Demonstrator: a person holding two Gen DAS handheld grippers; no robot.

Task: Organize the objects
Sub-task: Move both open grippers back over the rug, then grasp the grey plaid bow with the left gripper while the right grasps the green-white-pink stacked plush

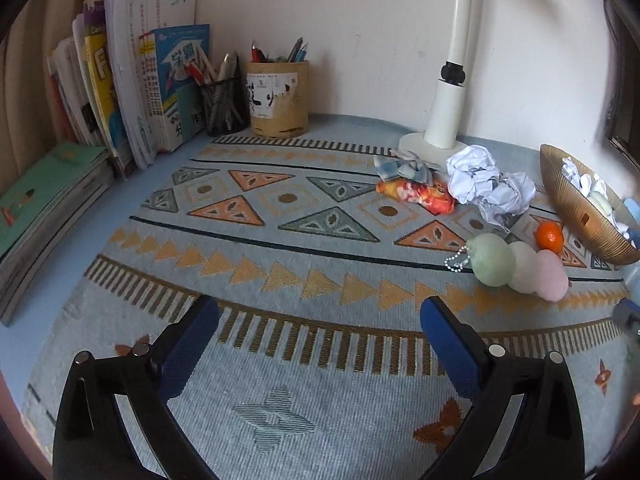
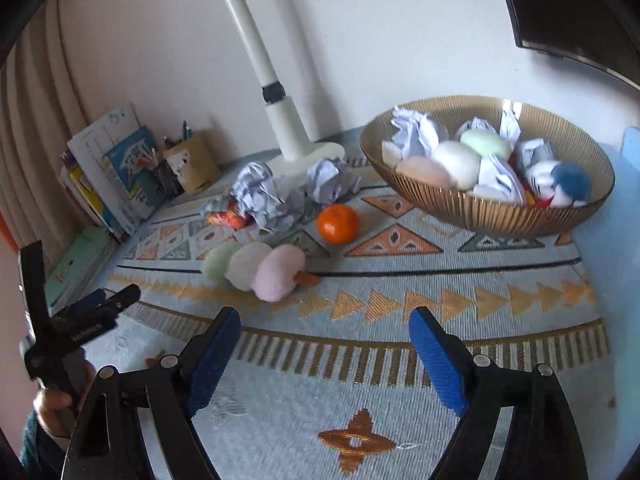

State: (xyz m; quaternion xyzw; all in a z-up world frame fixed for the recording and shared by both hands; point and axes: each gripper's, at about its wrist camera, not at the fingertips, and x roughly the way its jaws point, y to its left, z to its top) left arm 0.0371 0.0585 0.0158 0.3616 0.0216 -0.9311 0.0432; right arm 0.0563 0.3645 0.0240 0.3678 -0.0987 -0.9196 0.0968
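Tabletop bowl (image 2: 484, 212) of crumpled paper (image 2: 414, 132)

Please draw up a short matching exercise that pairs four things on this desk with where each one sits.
Things:
1. tangerine
2. blue pompom
3. pens
4. books

Places:
A. inside the gold bowl
B. standing against the wall in the corner
C. on the patterned mat, beside the plush dango skewer
D. in the black mesh cup

Pairs: 1-C, 2-A, 3-D, 4-B
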